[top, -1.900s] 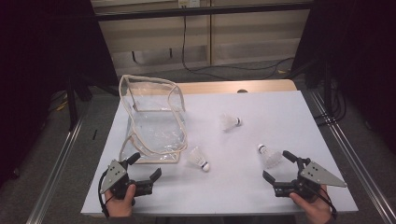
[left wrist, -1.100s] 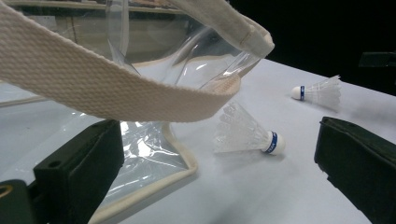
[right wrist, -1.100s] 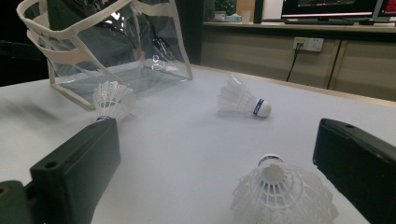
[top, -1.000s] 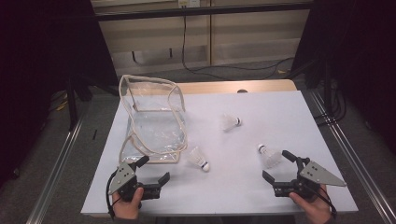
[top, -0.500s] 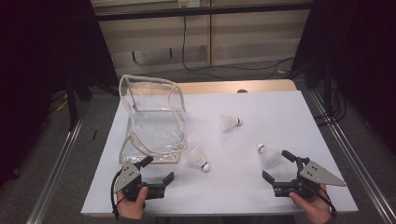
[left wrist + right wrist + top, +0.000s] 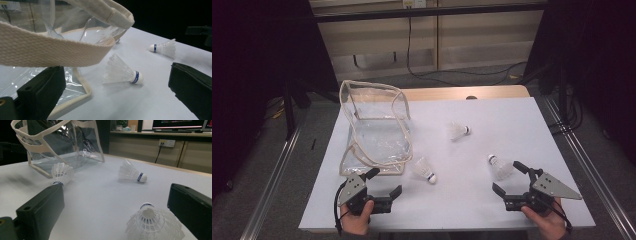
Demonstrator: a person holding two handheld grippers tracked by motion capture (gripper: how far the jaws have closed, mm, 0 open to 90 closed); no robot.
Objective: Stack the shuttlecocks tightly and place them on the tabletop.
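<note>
White rectangular table (image 6: 512, 120); clear plastic bag with cream webbing trim (image 6: 377, 127) at its left edge, mouth agape for loading. Three white feathered shuttlecocks (image 6: 424, 170) (image 6: 458, 131) (image 6: 498, 167) lie loose. Left gripper (image 6: 382, 187) and right gripper (image 6: 511, 181), near edge, jaws spread, empty.

White table top (image 6: 512, 120), matte, a strip of bare wood along its far edge (image 6: 447, 93). Grey floor (image 6: 262, 170) on either side, with metal rails (image 6: 277, 165) running along the table's flanks. Beyond the far edge: a beige panelled wall (image 6: 472, 45), a socket (image 6: 414, 4) high on it, black cable (image 6: 432, 75) hanging down and trailing over the floor. Dark curtains (image 6: 257, 55) close in both sides. Right gripper view: monitors (image 6: 180, 123) on a counter, another wall socket (image 6: 167, 143).
</note>
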